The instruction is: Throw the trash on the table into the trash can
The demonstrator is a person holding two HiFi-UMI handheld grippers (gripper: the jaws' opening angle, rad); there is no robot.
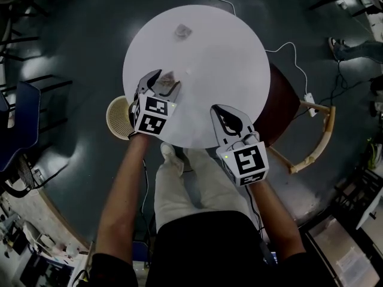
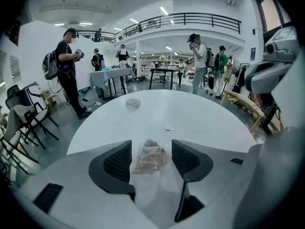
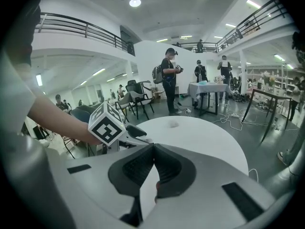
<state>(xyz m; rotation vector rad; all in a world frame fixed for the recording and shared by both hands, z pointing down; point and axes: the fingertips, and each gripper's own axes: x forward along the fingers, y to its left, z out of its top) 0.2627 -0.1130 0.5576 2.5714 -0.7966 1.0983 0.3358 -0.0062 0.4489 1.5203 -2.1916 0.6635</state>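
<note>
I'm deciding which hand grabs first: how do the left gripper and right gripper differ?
The left gripper has its jaws apart around the clear bag of scraps, not pressing it; the right gripper has them together, holding nothing. The left gripper reaches farther over the table than the right gripper. Both point down at it.

Table point(image 1: 227, 58): bag point(image 2: 150, 159) near-left, between left gripper point(image 2: 151, 144) jaws | wrapper point(image 1: 183, 31) far side | scrap point(image 1: 189, 72) between them | right gripper point(image 1: 223, 112) over near-right edge | trash can point(image 1: 118, 117) on floor, left | chair point(image 1: 311, 136) right
</note>
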